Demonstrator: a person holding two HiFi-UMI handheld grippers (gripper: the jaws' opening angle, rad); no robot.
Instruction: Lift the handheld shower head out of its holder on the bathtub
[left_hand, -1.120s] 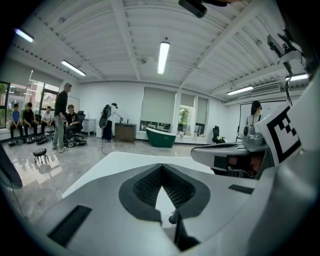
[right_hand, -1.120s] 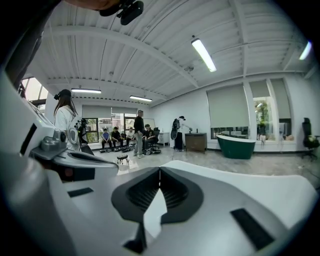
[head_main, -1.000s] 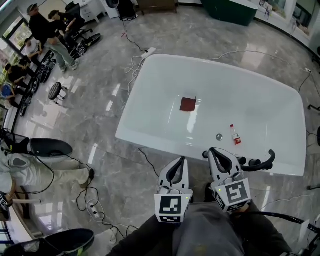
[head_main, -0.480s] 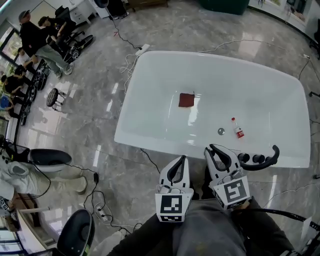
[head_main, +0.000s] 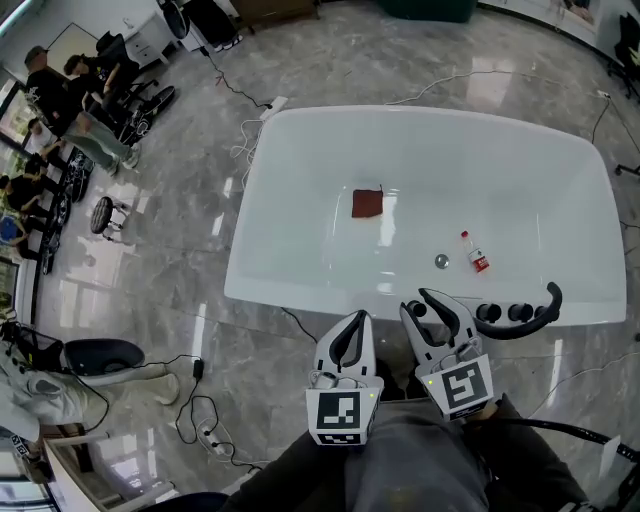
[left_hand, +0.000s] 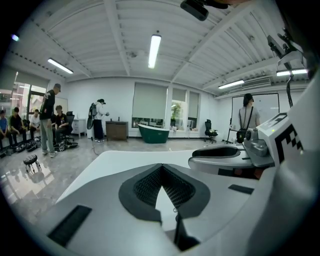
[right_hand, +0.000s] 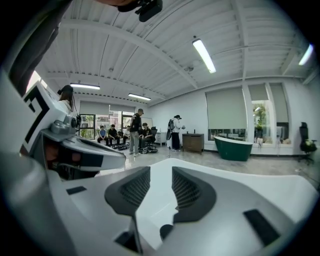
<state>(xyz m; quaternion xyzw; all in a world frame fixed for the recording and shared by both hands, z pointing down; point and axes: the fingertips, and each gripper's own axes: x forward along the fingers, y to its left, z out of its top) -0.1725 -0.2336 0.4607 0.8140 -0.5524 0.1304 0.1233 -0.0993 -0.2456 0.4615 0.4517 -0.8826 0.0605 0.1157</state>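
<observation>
Nearby: red cloth (head_main: 367, 203), bottle (head_main: 476, 256) inside bathtub (head_main: 480, 150).

White tub (head_main: 300, 160), red cloth (head_main: 367, 203) & sm. bottle (head_main: 476, 255) inside

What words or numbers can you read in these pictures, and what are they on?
No words or numbers can be read anywhere.
Red label on the small bottle in the bathtub: too small to read.
Left marker cube and right marker cube: black-and-white square patterns only, no letters or numbers.
</observation>
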